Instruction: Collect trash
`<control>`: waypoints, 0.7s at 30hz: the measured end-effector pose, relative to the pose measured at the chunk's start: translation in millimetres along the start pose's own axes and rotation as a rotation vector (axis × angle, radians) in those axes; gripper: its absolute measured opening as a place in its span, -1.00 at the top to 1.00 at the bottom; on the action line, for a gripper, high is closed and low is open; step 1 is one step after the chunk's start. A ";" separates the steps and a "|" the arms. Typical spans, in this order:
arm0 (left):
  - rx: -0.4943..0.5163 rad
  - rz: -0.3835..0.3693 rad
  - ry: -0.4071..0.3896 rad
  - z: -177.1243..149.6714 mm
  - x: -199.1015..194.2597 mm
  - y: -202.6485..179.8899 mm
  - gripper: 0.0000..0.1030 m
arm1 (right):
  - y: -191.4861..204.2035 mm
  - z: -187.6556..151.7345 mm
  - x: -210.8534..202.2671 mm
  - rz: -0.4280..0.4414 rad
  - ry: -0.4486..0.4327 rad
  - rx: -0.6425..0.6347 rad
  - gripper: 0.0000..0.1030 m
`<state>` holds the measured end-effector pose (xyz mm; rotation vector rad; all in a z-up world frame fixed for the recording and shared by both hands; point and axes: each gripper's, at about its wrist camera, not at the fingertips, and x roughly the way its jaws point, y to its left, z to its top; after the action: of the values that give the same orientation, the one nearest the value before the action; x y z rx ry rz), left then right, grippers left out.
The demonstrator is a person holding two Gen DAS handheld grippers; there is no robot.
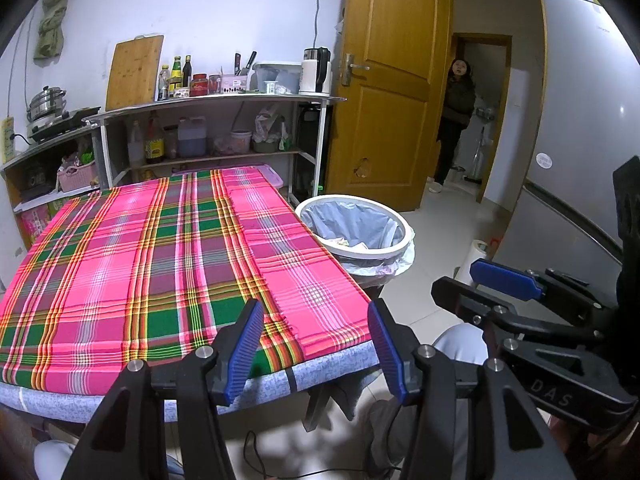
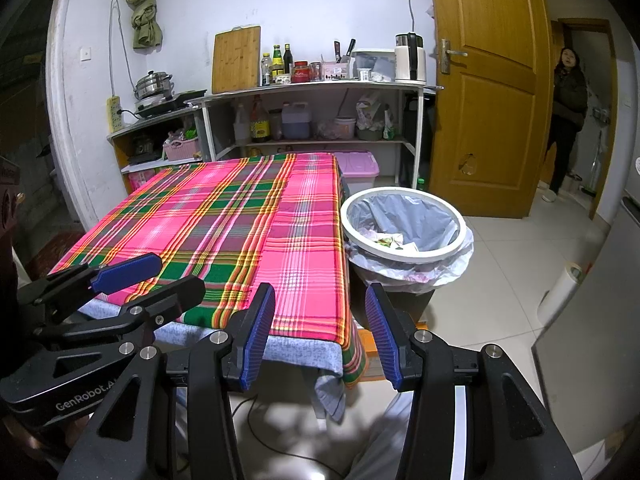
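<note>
Your left claw (image 1: 316,344) and right claw (image 2: 320,332) hang apart, holding nothing. The pink plaid-covered worktop (image 1: 160,248) shows no litter (scraps already lie inside the white-rimmed, bag-lined round bin (image 2: 404,224) beside it), so scan before closing.

White walls (image 2: 320,0), wooden door (image 2: 488,80)

Pink-green plaid cloth (image 2: 224,216) covers surface, blue-grey patterned underlayer (image 2: 296,350) showing along near edge. Metal two-tier shelf rack (image 2: 312,88) against white wall beyond far edge. On rack top: bamboo cutting board (image 2: 236,58) leaning upright at left end, sauce bottles (image 2: 278,62), red-lidded jar (image 2: 301,71), knife holder (image 2: 338,66), white electric kettle (image 2: 409,58) at right end. Steel steamer pot (image 2: 154,85) on lower side counter, left. Lilac plastic storage box (image 2: 358,168) on floor behind far right corner. Wooden door (image 2: 488,88) open; person in dark clothes (image 2: 566,120) in doorway.
</note>
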<state>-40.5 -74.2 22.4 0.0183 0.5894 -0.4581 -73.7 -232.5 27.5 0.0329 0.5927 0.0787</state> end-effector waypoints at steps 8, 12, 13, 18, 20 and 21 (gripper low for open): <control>-0.005 -0.004 0.004 -0.5 0.7 0.6 -0.05 | 0.4 -0.5 0.7 0.000 0.002 -0.001 0.06; -0.006 -0.004 0.006 0.1 0.8 1.4 -0.05 | -0.1 -0.9 1.2 0.000 0.003 -0.001 0.06; -0.005 -0.006 0.005 0.2 0.8 1.6 -0.05 | -0.3 -1.0 1.1 0.000 0.002 -0.001 0.06; -0.007 -0.013 0.009 0.9 2.0 3.3 -0.05 | -0.1 -0.4 1.1 0.000 0.003 -0.001 0.06; -0.009 -0.016 0.012 0.2 3.1 4.0 -0.05 | -0.4 -0.3 1.1 0.000 0.003 -0.001 0.06; -0.009 -0.016 0.013 0.0 3.3 4.1 -0.05 | -0.9 -0.7 0.9 0.000 0.003 -0.001 0.06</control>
<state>-36.3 -71.8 20.2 0.0085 0.6049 -0.4715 -73.3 -233.2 26.4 0.0318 0.5955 0.0788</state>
